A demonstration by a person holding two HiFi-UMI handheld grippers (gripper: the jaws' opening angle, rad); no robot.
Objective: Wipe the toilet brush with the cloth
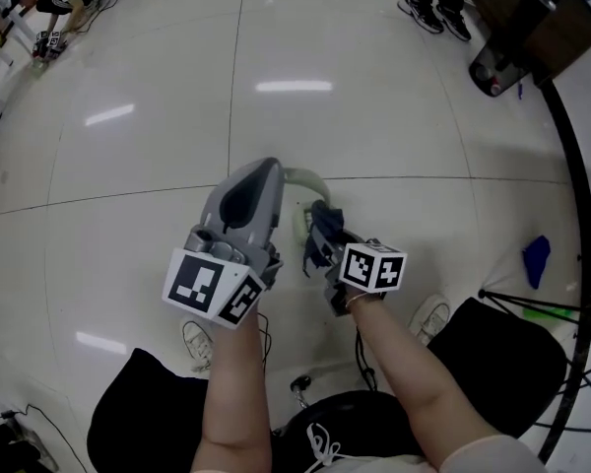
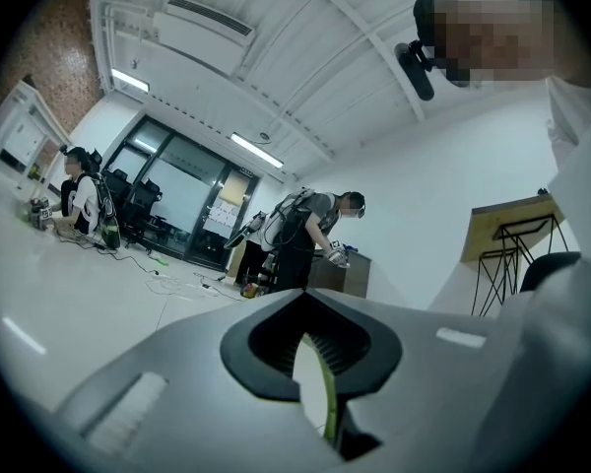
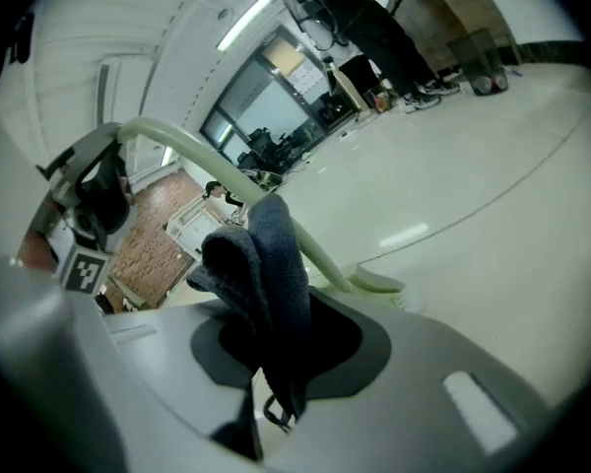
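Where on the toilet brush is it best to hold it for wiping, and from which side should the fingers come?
Take the toilet brush at the end of its thin, curved handle, coming from the side away from the brush head. The left gripper holds it there, so the head is free for the cloth.

The left gripper (image 2: 315,363) has its grey jaws closed on a thin pale-green strip, the toilet brush handle (image 2: 328,402), which runs upright between the dark pads. Beyond, a standing person (image 2: 313,233) bends over a desk (image 2: 347,272) by the far wall. A second person (image 2: 81,201) crouches near the left edge of the floor (image 2: 69,313), and cables (image 2: 172,282) lie between the two.
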